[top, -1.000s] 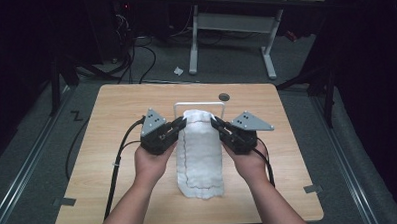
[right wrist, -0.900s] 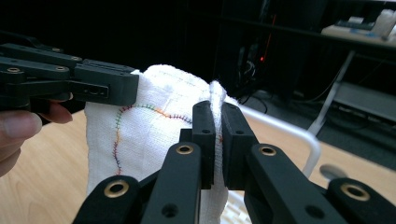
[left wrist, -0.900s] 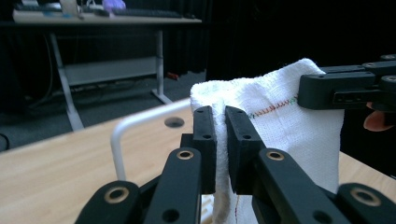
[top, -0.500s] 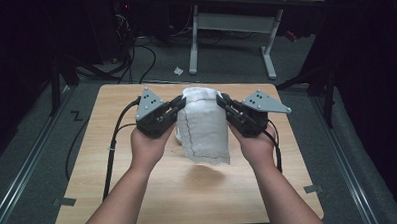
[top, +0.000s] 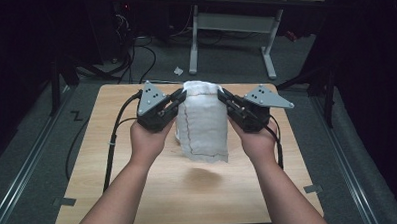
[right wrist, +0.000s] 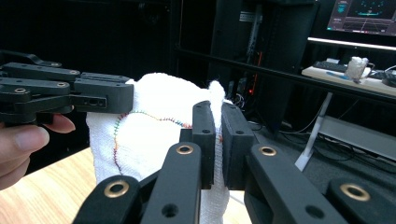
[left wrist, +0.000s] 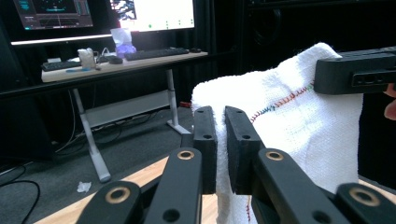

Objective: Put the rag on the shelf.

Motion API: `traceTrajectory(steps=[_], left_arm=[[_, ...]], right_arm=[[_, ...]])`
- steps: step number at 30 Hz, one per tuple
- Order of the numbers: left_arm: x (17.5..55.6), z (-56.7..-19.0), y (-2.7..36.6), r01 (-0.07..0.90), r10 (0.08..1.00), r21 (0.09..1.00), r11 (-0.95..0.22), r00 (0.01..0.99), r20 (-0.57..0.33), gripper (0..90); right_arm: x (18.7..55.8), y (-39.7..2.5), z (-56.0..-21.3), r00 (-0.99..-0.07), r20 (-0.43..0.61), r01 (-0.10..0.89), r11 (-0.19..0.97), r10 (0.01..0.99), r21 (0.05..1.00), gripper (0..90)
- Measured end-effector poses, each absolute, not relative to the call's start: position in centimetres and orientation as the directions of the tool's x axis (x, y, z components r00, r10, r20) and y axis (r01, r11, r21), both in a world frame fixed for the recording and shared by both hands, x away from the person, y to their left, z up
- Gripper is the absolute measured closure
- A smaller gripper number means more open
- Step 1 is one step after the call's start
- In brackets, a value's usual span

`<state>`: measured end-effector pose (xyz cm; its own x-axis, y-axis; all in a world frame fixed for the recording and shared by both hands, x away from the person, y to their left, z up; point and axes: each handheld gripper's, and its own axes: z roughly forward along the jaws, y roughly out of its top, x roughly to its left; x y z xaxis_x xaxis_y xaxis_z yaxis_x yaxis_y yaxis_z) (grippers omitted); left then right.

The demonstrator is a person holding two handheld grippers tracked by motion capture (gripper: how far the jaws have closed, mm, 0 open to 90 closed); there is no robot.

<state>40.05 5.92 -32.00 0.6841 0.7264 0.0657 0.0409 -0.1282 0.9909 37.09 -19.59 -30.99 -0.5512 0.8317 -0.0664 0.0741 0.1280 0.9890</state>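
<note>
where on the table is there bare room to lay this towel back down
Bare wood lies on the light wooden table under the hanging white stitched towel and out to the near edge. It is crowded up top: left gripper and right gripper pinch the towel's corners.

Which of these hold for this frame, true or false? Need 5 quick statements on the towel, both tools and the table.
1. The left tool is shut on the white towel. True.
2. The right tool is open and clear of the towel. False: its jaws are shut on the towel's upper edge, seen close in the right gripper view.
3. The towel lies flat on the wooden table. False: it hangs in the air between the tools, its lower edge above the tabletop.
4. The towel has a line of coloured stitching. True.
5. Both tools grip the same corner. False: they hold opposite sides of the top edge.
</note>
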Motion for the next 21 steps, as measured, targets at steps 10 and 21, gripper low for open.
traceTrajectory(steps=[10,21], left_arm=[[42.9,-30.1,5.2,0.023,0.749,0.98,-0.198,0.649,0.136,84.1],[45.9,-29.6,5.0,0.037,0.769,0.977,-0.208,0.624,0.14,84.0]], right_arm=[[40.4,-20.1,-29.9,-0.526,0.019,0.134,0.061,0.85,0.989,86.1],[43.6,-19.7,-29.7,-0.512,0.022,0.151,0.066,0.859,0.986,86.1]])
